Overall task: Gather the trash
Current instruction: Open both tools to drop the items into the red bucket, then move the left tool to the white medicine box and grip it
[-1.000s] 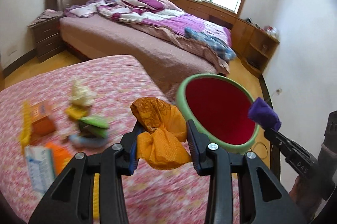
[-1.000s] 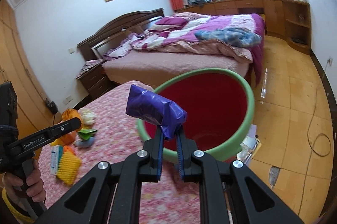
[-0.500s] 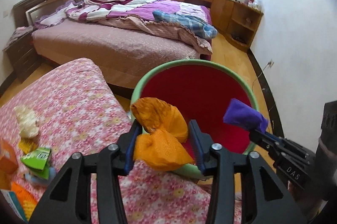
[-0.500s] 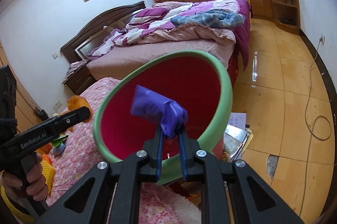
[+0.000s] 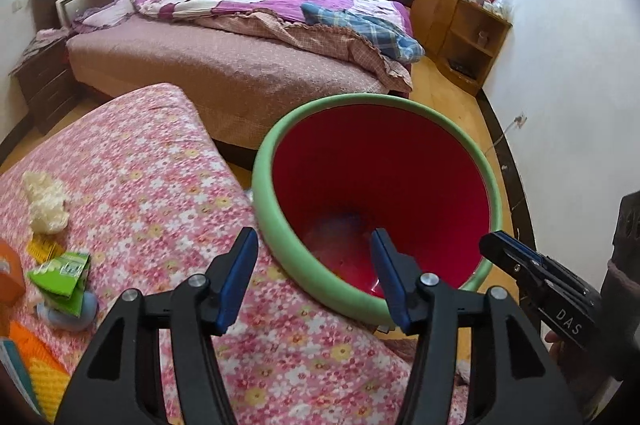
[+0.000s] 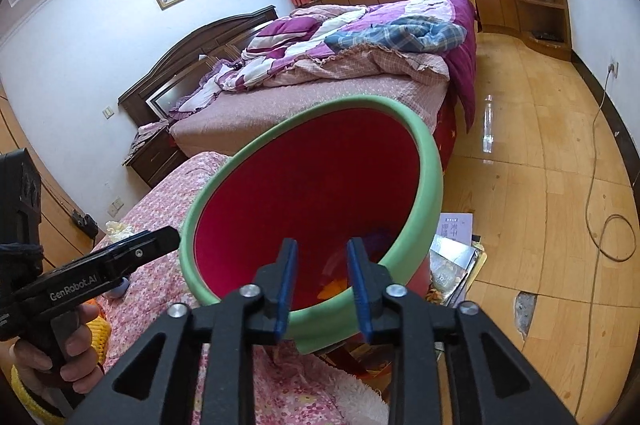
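— Step in hand?

— Drop-off, and done by the look of it. Left gripper just opened and spread wide, nothing between the pads. Same for the right gripper: just opened, parted less far, empty.

— And the round red plastic bin with the green rim?

— Directly ahead of both tools and below the tips, tilted mouth toward them. Orange crumpled scrap glimpsed deep inside, between the right jaws; possibly something purple beside it, too dim to tell.

— More to collect?

— Plenty, off to the left of the left gripper on the pink flowered cover: a green folded packet, a white crumpled lump beyond it, an orange box at the frame edge.

— Next move, then?

— Probably swinging left, away from the bin. Keeping the jaws apart, dropping onto the green packet, closest to the left tool. Pinching low, since flat on soft cloth. Judging only; nothing begun.
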Demonstrator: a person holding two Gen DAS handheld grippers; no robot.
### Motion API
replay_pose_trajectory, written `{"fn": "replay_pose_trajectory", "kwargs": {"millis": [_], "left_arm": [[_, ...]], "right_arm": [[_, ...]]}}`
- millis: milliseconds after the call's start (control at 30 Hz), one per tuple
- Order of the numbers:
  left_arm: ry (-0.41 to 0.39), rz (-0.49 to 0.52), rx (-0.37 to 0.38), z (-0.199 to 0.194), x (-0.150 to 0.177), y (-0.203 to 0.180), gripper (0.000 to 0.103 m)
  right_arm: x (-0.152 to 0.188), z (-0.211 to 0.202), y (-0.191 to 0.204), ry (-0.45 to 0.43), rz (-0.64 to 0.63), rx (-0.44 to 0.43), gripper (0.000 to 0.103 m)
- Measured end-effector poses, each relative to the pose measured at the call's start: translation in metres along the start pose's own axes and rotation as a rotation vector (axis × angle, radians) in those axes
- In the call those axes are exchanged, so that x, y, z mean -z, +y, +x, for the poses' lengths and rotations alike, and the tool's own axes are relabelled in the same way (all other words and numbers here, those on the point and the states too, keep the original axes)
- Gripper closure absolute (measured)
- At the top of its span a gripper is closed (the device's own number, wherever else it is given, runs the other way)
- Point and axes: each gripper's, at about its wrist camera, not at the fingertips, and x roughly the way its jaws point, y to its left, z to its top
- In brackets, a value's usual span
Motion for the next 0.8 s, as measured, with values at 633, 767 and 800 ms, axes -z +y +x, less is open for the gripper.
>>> {"fn": "replay_pose_trajectory", "kwargs": {"millis": [633, 767, 800], "left_arm": [[-0.054, -0.191, -0.138, -0.083, 0.038, 0.063, 0.044], [-0.059, -0.246, -0.182, -0.101, 0.05, 0.087, 0.044], [-0.054, -0.265, -0.184, -0.104, 0.053, 0.093, 0.044]], "right_arm": [[0.014, -0.022, 0.059, 0.026, -0.065, -0.092, 0.056], [0.02, -0.024, 0.076, 0.042, -0.086, -0.118, 0.055], [0.023, -0.024, 0.08, 0.044, -0.089, -0.125, 0.055]]}}
